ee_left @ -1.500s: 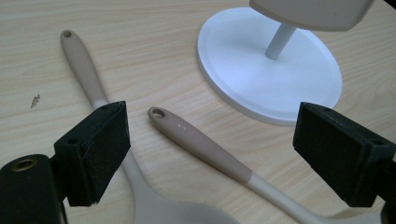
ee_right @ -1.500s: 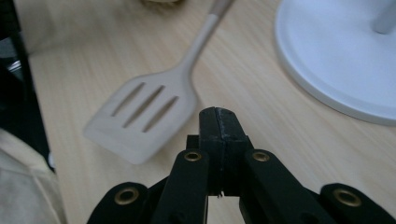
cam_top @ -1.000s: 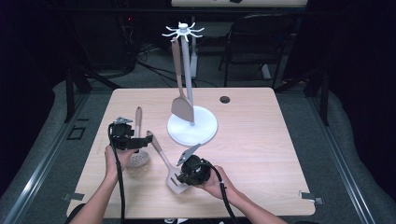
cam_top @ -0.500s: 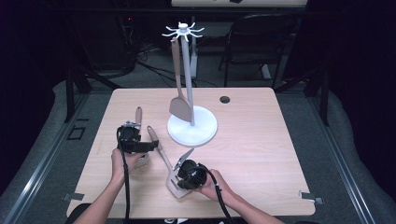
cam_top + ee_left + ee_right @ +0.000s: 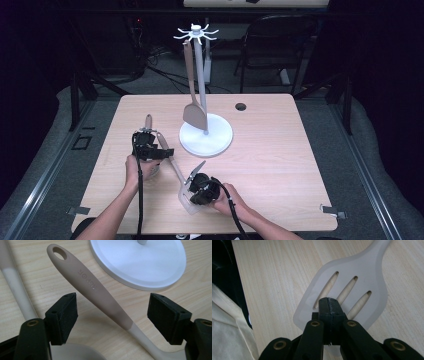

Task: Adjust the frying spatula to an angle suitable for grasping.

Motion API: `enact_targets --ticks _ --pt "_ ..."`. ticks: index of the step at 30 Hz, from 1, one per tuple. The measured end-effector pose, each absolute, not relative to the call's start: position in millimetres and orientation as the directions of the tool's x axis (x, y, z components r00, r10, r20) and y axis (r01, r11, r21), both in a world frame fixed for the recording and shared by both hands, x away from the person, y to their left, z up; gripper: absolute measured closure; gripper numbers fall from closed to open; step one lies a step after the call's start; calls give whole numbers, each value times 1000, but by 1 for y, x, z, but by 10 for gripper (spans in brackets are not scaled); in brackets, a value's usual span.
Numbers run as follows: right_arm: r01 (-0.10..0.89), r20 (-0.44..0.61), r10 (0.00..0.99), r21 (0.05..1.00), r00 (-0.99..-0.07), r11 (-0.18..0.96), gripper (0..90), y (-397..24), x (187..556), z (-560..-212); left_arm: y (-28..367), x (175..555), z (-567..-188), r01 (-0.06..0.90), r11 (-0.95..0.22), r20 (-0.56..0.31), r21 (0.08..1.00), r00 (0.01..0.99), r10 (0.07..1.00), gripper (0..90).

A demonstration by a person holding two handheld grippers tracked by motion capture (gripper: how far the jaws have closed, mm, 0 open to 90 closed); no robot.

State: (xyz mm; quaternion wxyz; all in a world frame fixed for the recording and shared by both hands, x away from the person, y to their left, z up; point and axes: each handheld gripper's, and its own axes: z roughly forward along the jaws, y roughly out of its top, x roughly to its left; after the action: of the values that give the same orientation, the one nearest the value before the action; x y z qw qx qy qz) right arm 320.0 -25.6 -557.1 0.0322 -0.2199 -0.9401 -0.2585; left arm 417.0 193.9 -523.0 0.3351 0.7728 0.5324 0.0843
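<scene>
Left gripper view: left gripper [image 5: 112, 312] jaws have just been closing, straddling the spatula handle [image 5: 95, 290], no contact yet; centre it, then squeeze. Right gripper [image 5: 329, 305] is clenched over the slotted blade [image 5: 362, 277].

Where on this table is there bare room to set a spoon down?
The table's right half, from the white stand to the right edge, is bare apart from a small hole. The left front is crowded: both grippers, the slotted turner and another utensil.

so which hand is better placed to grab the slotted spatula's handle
Left. The left gripper straddles the handle, jaws just closing, pads not yet touching. The right gripper is shut over the slotted blade.
</scene>
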Motion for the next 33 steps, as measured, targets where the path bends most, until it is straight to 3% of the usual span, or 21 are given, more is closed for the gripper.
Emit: enact_targets --ticks 21,33 --pt "427 183 387 465 -904 776 900 -25 323 -557 185 437 -537 821 -188 -223 539 354 908 467" --pt "434 219 374 463 -901 773 872 -28 327 -555 191 428 -525 776 -137 -304 616 395 867 540"
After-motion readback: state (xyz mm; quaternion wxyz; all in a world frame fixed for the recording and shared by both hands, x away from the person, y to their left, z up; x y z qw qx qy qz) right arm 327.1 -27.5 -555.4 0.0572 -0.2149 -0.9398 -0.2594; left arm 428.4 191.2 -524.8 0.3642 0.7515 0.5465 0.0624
